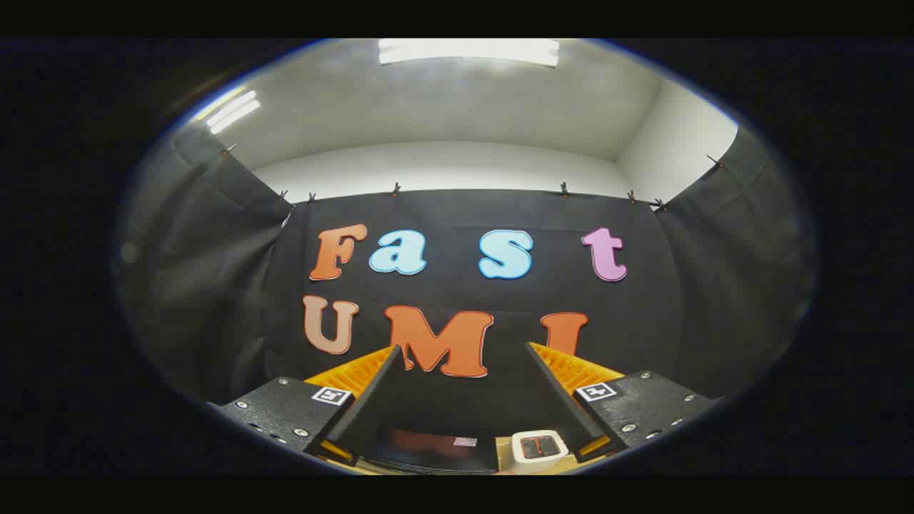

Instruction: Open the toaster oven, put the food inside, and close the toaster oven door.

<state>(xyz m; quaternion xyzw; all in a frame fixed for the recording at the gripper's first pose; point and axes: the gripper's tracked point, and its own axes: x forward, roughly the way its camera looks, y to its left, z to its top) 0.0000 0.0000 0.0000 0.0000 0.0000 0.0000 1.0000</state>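
The jaws (460,360) stand released, spread wide and holding nothing, their orange-ribbed fingers (357,371) raised toward the booth wall. Low between them lies the dark top of the toaster oven (428,446) (largely hidden). Just beside it, near the right finger, a small white device (539,450) rests on the desk (504,451).

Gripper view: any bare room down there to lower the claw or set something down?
Little to go on. The open claw holds nothing, and the gap between its fingers is free. Below them, a dark appliance top sits beside a small white timer-like box, with a thin strip of bare wooden table between; that corner is crowded.
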